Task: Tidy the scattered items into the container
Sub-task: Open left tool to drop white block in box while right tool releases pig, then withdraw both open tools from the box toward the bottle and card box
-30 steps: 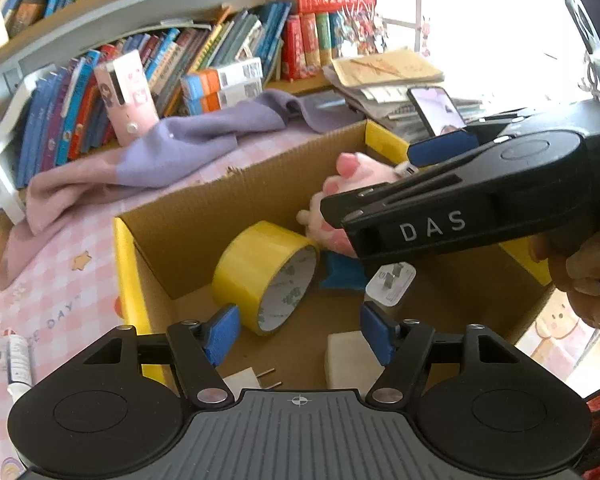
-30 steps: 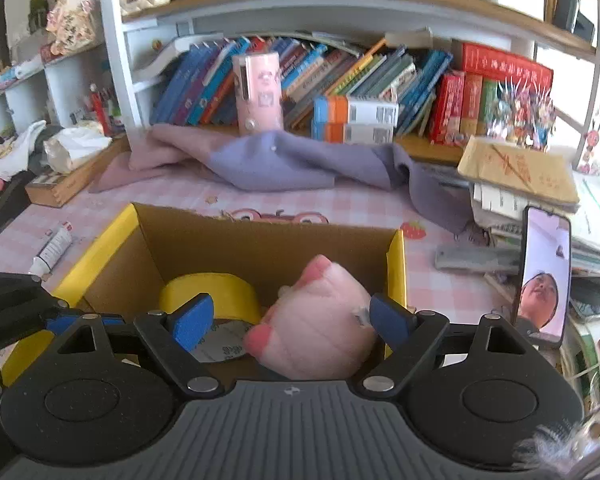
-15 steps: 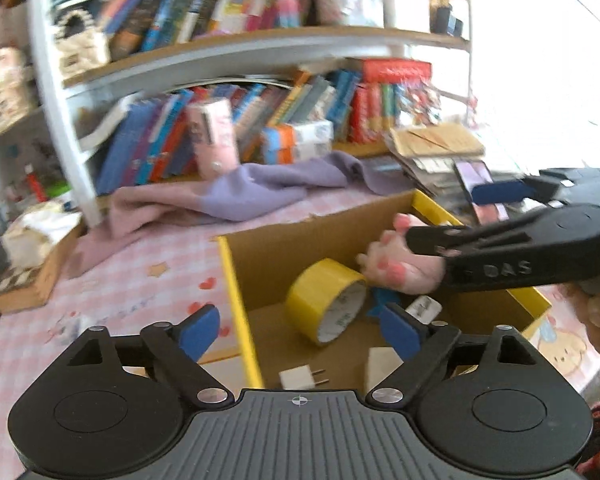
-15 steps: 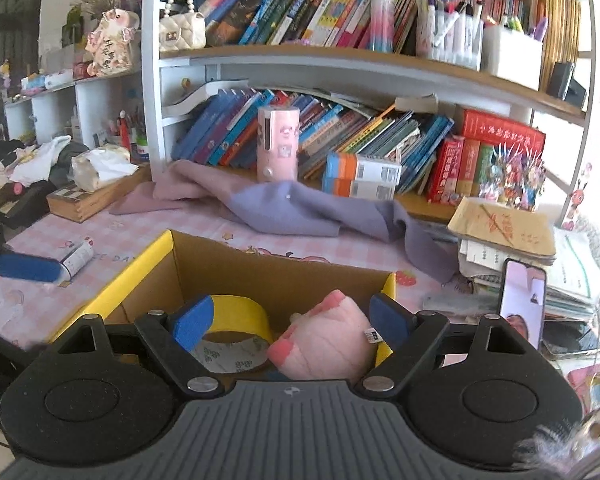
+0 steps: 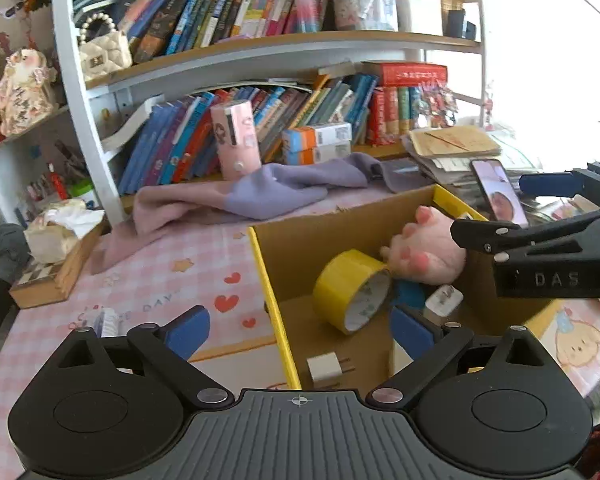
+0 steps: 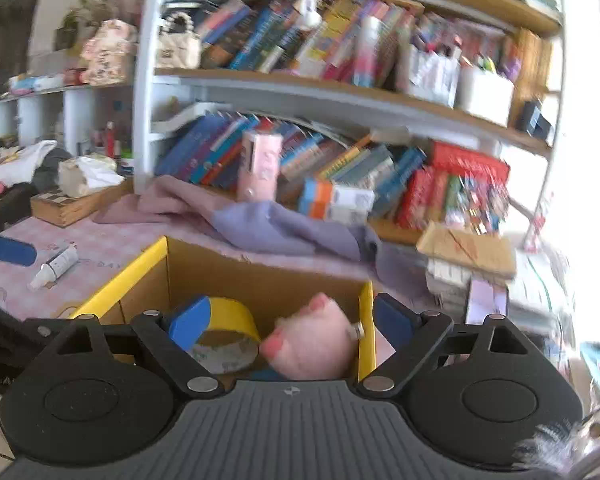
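Note:
An open cardboard box [image 5: 300,248] with yellow rims stands on the pink checked tablecloth. In it lie a yellow tape roll [image 5: 348,288], a pink plush toy [image 5: 428,252] and two white plug adapters [image 5: 326,366]. My left gripper [image 5: 300,326] hovers over the box's near left corner, its jaws opening, with nothing gripped between them. My right gripper [image 6: 291,320] is open above the box's near side, empty, the plush toy [image 6: 312,344] below it. One of its fingers [image 5: 540,240] reaches in from the right. A white tube [image 6: 56,266] lies on the cloth left of the box.
A purple cloth [image 5: 260,196] is draped behind the box, in front of a full bookshelf with a pink canister [image 5: 236,140]. A phone [image 5: 498,196] leans on a paper stack at the right. A wooden tray with tissues [image 5: 52,264] sits at the far left.
My left gripper's jaws spread wide and it drew back out of the box, with the shelf coming into view. My right gripper also pulled back and up from the plush toy.

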